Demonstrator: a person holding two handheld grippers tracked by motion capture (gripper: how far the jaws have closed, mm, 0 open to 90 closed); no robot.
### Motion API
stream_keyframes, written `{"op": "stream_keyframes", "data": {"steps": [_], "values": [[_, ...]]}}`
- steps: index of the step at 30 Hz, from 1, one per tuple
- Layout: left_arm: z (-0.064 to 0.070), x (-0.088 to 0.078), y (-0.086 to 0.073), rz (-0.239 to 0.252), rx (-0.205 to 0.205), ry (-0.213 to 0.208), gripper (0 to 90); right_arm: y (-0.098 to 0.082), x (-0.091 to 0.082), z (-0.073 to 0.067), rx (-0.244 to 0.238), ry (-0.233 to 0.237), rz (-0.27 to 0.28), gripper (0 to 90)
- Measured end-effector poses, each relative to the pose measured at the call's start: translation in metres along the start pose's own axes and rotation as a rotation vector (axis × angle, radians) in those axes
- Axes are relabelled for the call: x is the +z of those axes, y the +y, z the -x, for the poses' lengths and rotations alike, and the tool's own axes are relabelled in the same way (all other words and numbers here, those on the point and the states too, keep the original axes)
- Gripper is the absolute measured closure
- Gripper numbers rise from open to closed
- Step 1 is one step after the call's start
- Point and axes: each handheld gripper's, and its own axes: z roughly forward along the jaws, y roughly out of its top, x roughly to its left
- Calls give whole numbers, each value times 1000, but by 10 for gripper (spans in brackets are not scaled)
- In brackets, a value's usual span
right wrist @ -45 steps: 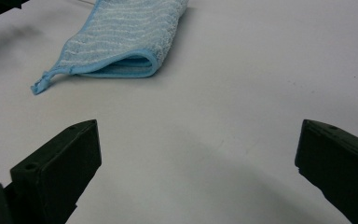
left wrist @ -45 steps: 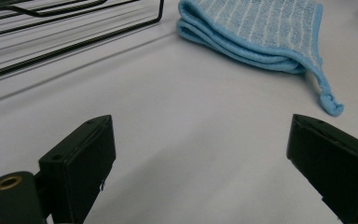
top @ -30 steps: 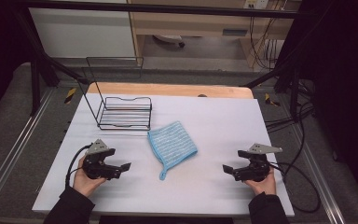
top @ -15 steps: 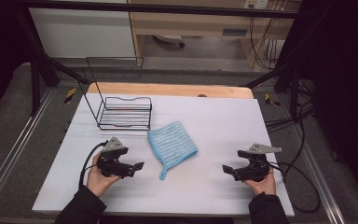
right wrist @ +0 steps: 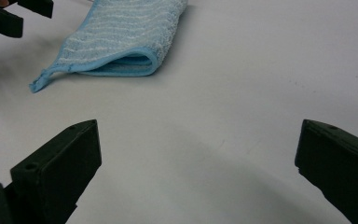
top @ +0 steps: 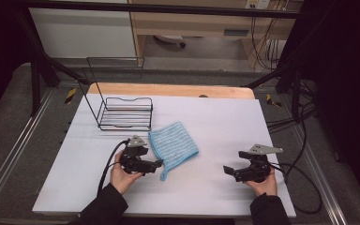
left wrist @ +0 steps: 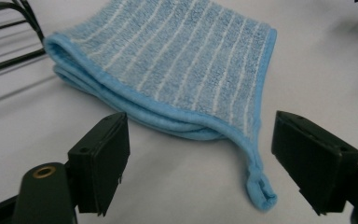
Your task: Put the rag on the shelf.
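A folded blue striped cloth (top: 173, 144) lies flat on the white worktop (top: 225, 122), near its middle and just in front of the right end of a black wire rack (top: 124, 112). The cloth's hanging loop (top: 163, 176) trails from its near corner toward the person's side. The left claw (top: 159, 163), held in the person's left hand (top: 122, 174), rests low on the worktop just left of that loop, pointing toward it. In the left gripper view the folded edge of the cloth (left wrist: 168, 70) lies directly ahead of the jaws, and the loop (left wrist: 260, 186) reaches down into the gap between them, closer to the right-hand jaw and touching neither. The jaws of the left claw (left wrist: 200, 163) have just been closing a little, yet they stand wide, with the pads clear of the fabric. The right claw (top: 228, 169), in the right hand (top: 262, 183), sits on the worktop well to the right of the cloth. In the right gripper view the jaws of the right claw (right wrist: 198, 168) are spread wide over bare worktop, with the cloth (right wrist: 121, 37) lying far ahead and to the left.
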Motion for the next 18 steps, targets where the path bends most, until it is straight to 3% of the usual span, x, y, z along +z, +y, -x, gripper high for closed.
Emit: {"op": "stream_keyframes", "data": {"steps": [10, 15, 18], "values": [[10, 17, -2, -33, -20, -20, 397, 0, 1, 0, -2, 1, -1, 10], [12, 24, 1, -29, -39, -19, 439, 0, 1, 0, -6, 2, -1, 10], [16, 29, 2, -46, -29, -3, 458, 0, 1, 0, -7, 2, -2, 11]]}}
